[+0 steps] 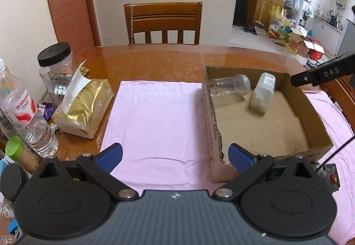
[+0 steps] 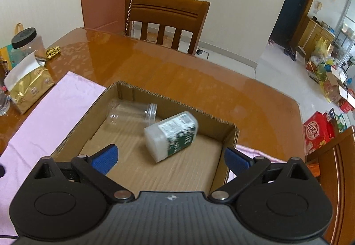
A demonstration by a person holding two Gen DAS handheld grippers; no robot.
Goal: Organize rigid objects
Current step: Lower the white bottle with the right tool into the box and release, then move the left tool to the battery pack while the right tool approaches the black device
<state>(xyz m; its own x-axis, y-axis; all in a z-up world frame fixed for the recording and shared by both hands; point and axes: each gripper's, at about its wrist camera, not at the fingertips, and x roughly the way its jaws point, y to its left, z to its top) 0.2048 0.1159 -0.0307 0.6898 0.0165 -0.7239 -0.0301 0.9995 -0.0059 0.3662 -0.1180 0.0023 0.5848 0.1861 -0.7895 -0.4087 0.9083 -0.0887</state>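
Note:
A shallow cardboard box (image 1: 310, 111) (image 2: 230, 134) sits on a pink towel (image 1: 155, 116) (image 2: 44, 116). Inside it lie a clear plastic jar (image 1: 230, 87) (image 2: 131, 112) on its side and a white bottle with a green label (image 1: 264, 94) (image 2: 172, 135), also on its side and slightly blurred. My right gripper (image 2: 170, 159) hangs open over the box, the bottle lying free beyond its blue pads. My left gripper (image 1: 175, 155) is open above the towel at the box's near left corner, nothing between its fingers. The tip of a right finger (image 1: 315, 77) shows over the box's right wall.
At the table's left stand a gold tissue pack (image 1: 84, 107) (image 2: 28, 87), a black-lidded jar (image 1: 55, 67) (image 2: 26, 42), a water bottle (image 1: 24, 109) and small containers (image 1: 20, 154). A wooden chair (image 1: 163, 21) (image 2: 166, 20) faces the far edge. Glossy tabletop (image 2: 199, 80) lies behind the box.

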